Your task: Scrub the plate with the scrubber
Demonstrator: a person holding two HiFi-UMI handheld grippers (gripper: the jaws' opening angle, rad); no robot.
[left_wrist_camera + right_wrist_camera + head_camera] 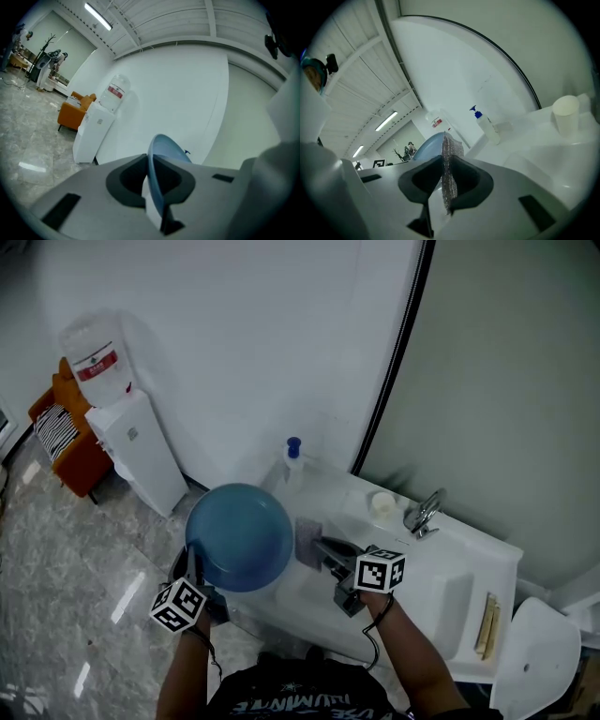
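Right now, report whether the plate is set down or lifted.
Lifted: the left gripper is shut on the blue plate at its rim, holding it in the air.

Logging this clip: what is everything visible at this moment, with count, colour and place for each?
plate: one, blue, held on edge over the counter's left end
scrubber: one, grey mesh, just right of the plate
pump bottle: one, pale with blue top, back left of the counter
cup: one, white, beside the tap
tap: one, metal, behind the basin
counter: one, white, against the wall
sticks: count unclear, pale wood, counter's right side
water dispenser: one, white, by the wall at left
seat: one, orange, left of the dispenser
left tool: grey, shut on the plate's rim
right tool: grey, shut on the scrubber
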